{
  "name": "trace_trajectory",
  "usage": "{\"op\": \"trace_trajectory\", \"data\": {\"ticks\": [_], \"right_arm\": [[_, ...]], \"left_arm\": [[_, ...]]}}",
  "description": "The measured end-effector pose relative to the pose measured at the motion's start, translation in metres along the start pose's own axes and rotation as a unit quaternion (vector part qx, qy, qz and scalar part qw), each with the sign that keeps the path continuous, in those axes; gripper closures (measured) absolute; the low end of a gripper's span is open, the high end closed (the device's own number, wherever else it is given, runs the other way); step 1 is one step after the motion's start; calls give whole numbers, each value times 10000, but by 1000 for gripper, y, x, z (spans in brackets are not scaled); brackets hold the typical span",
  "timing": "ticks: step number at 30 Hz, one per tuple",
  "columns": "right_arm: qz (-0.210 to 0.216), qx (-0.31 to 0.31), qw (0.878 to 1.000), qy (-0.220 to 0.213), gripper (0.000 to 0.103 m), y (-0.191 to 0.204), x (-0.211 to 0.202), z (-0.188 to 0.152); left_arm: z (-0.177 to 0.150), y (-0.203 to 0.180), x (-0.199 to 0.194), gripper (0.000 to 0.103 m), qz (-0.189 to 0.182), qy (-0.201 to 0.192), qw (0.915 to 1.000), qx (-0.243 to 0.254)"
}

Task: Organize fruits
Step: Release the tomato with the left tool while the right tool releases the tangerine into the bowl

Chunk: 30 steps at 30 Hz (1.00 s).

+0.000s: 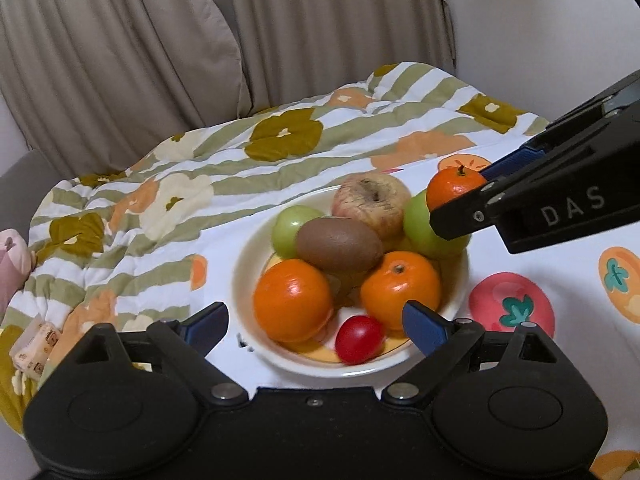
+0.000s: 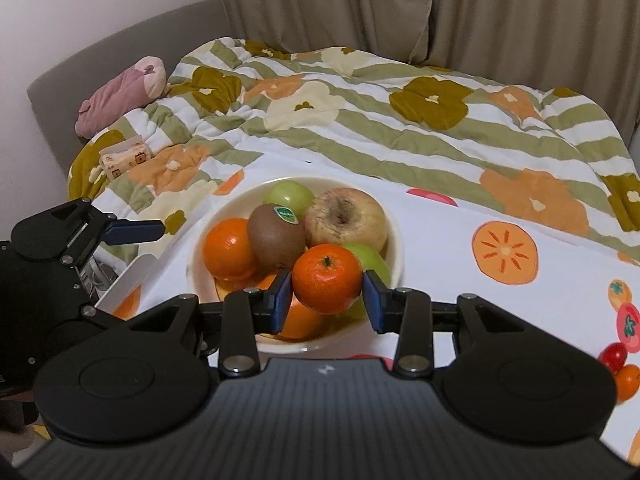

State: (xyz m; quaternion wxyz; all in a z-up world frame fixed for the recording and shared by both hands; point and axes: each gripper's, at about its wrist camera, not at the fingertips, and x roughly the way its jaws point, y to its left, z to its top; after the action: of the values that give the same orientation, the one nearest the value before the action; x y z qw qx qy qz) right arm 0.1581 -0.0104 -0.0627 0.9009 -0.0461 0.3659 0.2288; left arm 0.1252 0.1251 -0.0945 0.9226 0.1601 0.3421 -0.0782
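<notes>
Fingers (image 2: pixel 285 300) of the right gripper (image 2: pixel 327 300) clamp a mandarin (image 2: pixel 326 278) right over the bowl (image 2: pixel 394 236), centre frame.
Left gripper (image 1: pixel 316 322) hangs spread wide and empty at the bowl's near rim, probably leaving room for the drop.

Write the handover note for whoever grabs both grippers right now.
Right gripper: shut on the small orange, held over the bowl.
Left gripper: open, holding nothing, at the bowl's near rim.
In the bowl: two oranges, kiwi, apple, two green fruits, red cherry tomato.
Left: lower and release the small orange; a red tomato and an orange fruit sit outside on the cloth.
</notes>
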Motion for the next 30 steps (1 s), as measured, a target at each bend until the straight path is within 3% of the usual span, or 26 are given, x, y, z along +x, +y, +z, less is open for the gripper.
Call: {"op": "trace_trajectory", "data": {"ticks": [13, 20, 24, 26, 28, 30], "right_arm": [[383, -194, 9990, 153, 50, 42, 23, 9], [343, -250, 9989, 211, 48, 54, 40, 5], [370, -292, 9988, 113, 16, 59, 40, 4], [382, -286, 9988, 86, 11, 59, 39, 3], [392, -247, 9989, 100, 0, 59, 38, 2], [393, -193, 9990, 106, 0, 57, 38, 2]], "left_arm": [[-15, 31, -13, 7, 40, 134, 9993, -339], [-26, 41, -15, 7, 57, 246, 9987, -442], [-31, 46, -15, 7, 67, 293, 9983, -499], [-33, 46, -15, 7, 59, 308, 9982, -510], [-34, 46, -15, 7, 43, 308, 9982, -518], [-34, 45, -16, 7, 40, 305, 9982, -512]]}}
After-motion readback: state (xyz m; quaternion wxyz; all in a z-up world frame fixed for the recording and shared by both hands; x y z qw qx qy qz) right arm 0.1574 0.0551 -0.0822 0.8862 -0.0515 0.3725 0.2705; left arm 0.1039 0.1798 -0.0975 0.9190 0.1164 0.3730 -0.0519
